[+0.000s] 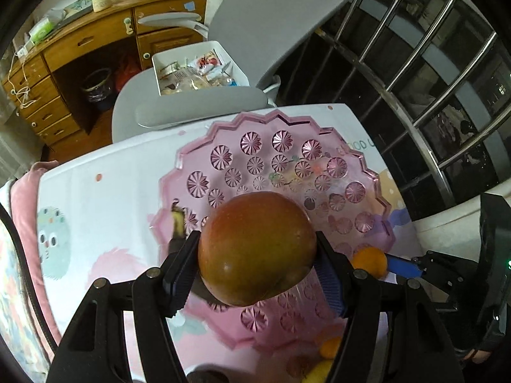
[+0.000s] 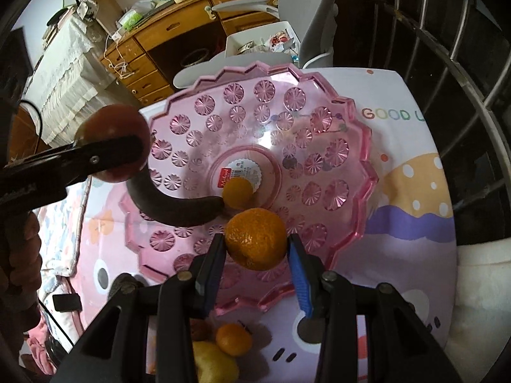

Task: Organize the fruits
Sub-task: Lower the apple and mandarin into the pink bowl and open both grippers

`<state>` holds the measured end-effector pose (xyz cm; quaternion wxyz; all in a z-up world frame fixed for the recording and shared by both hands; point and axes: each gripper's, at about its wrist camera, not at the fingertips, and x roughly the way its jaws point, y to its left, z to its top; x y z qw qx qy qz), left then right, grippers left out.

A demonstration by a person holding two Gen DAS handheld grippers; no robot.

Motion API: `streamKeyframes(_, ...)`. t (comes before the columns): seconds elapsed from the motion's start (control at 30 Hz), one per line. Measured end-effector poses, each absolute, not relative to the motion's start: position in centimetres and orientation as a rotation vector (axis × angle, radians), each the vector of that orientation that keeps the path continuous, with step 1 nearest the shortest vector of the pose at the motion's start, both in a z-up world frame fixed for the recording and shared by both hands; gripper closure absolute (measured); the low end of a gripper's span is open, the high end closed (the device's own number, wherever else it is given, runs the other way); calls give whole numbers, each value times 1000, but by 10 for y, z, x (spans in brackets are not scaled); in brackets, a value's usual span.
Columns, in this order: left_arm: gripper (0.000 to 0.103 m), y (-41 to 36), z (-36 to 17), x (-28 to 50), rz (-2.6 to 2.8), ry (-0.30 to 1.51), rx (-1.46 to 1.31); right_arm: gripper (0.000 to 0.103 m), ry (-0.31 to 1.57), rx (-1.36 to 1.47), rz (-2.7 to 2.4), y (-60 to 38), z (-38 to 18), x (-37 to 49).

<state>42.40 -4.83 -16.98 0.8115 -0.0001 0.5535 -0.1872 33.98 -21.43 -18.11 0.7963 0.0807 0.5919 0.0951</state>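
Presently held: large red-green mango (image 1: 257,249) clamped between both jaws of left gripper (image 1: 255,252), pads pressed to its sides, raised above near-left part of pink cut-glass fruit bowl (image 1: 367,159). Also held: orange (image 2: 255,239) between jaws of right gripper (image 2: 255,249), left pad touching its flank, right pad at or just off the other flank, above near rim of same bowl. Within bowl: blackened banana (image 2: 179,207) and small tangerine (image 2: 238,193) at centre; outside, on cartoon-print cloth (image 2: 399,249) near rim: second tangerine (image 2: 233,340), yellow fruit (image 2: 214,364).
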Motion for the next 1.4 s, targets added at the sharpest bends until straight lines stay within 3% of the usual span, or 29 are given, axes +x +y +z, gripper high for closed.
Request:
streamKeyframes(0.7, 35, -77, -217, 446, -360, 1278, 25, 62, 1303, 148, 222, -219, -198, 350)
streamKeyframes(0.83, 21, -74, -198, 444, -367, 1207, -27, 62, 1300, 156, 223, -224, -196, 346)
streamKeyframes(1.4, 21, -64, -123, 381, -298, 1112, -87, 56, 1211, 205, 234, -244, -148, 304)
